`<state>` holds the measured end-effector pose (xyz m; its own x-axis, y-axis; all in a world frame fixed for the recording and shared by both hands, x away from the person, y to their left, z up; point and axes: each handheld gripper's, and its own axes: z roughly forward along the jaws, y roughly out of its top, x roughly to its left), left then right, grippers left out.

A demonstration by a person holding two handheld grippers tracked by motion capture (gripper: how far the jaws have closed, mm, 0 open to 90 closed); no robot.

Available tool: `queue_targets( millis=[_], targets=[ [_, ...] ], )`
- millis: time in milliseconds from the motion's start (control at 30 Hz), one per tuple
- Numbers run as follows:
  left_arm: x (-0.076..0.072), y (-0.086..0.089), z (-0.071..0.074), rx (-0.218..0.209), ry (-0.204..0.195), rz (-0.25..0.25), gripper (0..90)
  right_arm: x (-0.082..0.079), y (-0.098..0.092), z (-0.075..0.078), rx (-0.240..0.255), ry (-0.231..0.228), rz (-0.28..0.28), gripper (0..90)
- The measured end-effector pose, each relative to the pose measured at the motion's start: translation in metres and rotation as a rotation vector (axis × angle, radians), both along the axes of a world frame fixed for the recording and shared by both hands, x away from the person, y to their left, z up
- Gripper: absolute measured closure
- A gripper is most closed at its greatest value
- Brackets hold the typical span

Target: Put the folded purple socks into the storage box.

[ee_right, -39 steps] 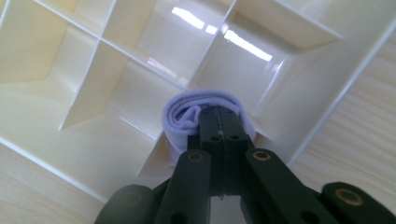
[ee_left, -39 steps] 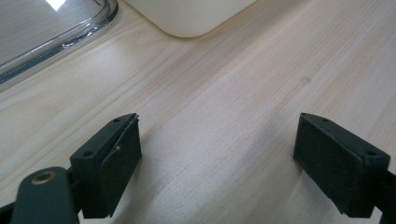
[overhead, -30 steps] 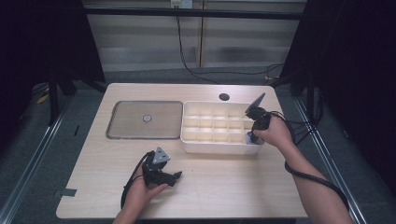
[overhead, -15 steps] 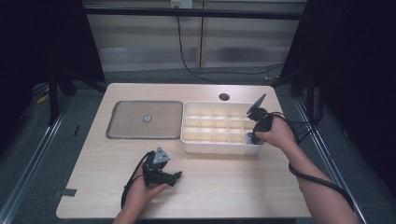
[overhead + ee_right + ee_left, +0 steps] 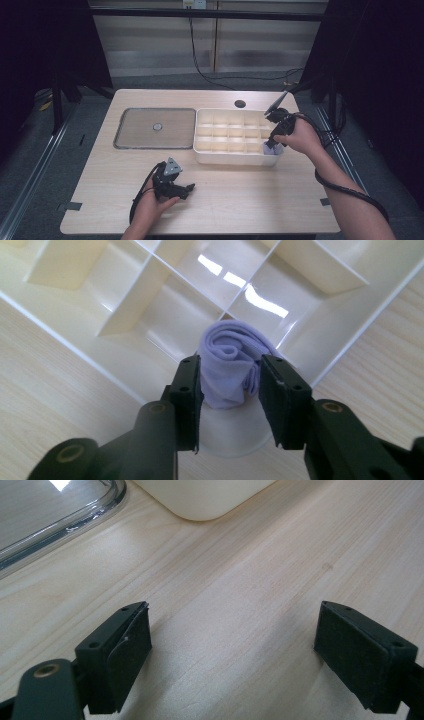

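Your right gripper (image 5: 230, 390) hangs over a rolled lilac cloth (image 5: 231, 367) in the corner compartment of the cream divided tray (image 5: 220, 156).

In the right gripper view the cloth sits in the tray's corner cell, the one nearest your right hand (image 5: 302, 140), with the two black jaws flanking it on either side; they have just been opening, and the roll lies between them, apparently loose rather than pinched. In the high view your right gripper stands at the tray's near right corner. Your left gripper (image 5: 232, 650) rests low over the bare wooden table (image 5: 250, 200), off the tray's near left corner, its jaws spread wide with nothing between them. A clear flat lid (image 5: 155, 127) lies just beside the tray's left wall.
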<state>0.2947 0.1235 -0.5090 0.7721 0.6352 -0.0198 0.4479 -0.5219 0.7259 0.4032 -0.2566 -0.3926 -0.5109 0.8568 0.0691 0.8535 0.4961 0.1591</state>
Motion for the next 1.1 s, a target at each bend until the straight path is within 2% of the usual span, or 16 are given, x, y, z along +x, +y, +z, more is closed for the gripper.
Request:
queue_targets(
  millis=[233, 433, 767, 1100],
  targets=[
    [0.0, 0.0, 0.0, 0.002, 0.001, 0.002, 14.5, -0.005, -0.003, 0.015, 0.034, -0.022, -0.001, 51.6],
    [0.0, 0.0, 0.0, 0.003, 0.001, 0.002, 14.5, -0.013, -0.004, 0.024, 0.039, -0.023, 0.019, 44.7],
    [0.0, 0.0, 0.0, -0.004, 0.004, 0.003, 14.5, -0.025, -0.002, 0.026, 0.064, -0.047, 0.079, 38.7],
    [0.0, 0.0, 0.0, 0.009, 0.002, -0.002, 14.5, -0.041, 0.007, 0.025, 0.086, -0.052, 0.133, 33.9]
  ],
)
